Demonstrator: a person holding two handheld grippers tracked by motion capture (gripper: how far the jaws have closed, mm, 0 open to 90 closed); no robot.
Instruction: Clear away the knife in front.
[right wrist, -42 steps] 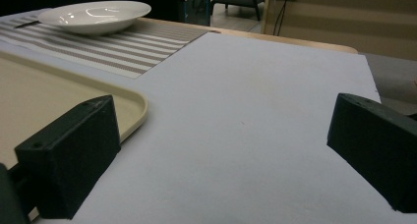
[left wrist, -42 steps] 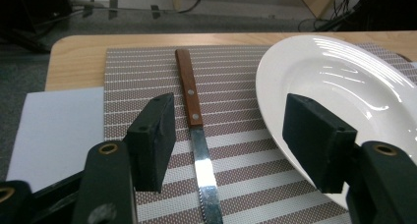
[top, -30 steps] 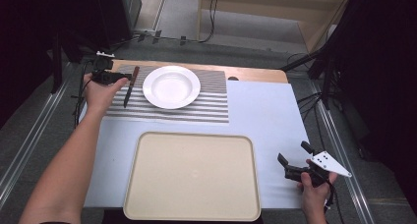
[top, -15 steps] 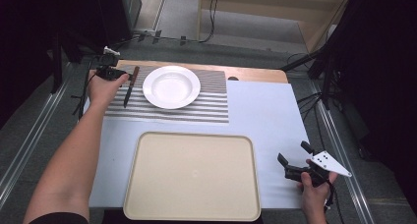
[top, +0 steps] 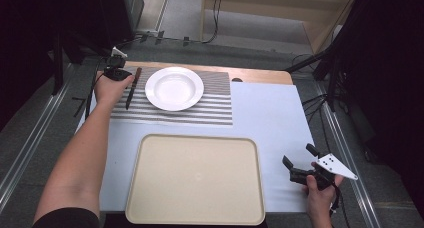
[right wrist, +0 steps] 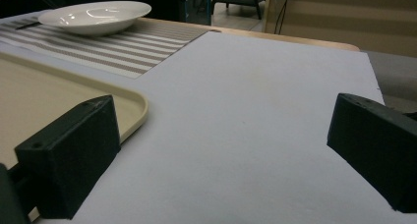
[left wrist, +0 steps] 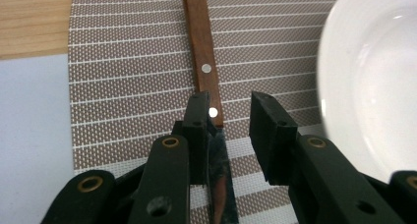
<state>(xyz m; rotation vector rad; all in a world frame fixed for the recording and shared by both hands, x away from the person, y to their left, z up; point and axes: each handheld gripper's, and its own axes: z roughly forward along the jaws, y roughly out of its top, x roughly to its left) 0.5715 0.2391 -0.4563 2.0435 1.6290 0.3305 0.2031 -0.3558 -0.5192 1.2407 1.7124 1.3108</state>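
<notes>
A knife with a brown wooden handle and steel blade lies on the striped placemat, left of a white plate. My left gripper is open and low over the knife, its jaws straddling the spot where handle meets blade. One jaw is close beside the knife and the other stands apart. From above, the left gripper is at the mat's far left corner beside the knife. My right gripper is open and holds nothing over the pale blue cloth.
A large beige tray lies at the near middle, left of my right gripper. The tray's corner and the plate appear in the right gripper view. The wooden table edge runs behind the mat.
My left hand has edged a little farther out and right, toward the knife. The right gripper has stayed still.
</notes>
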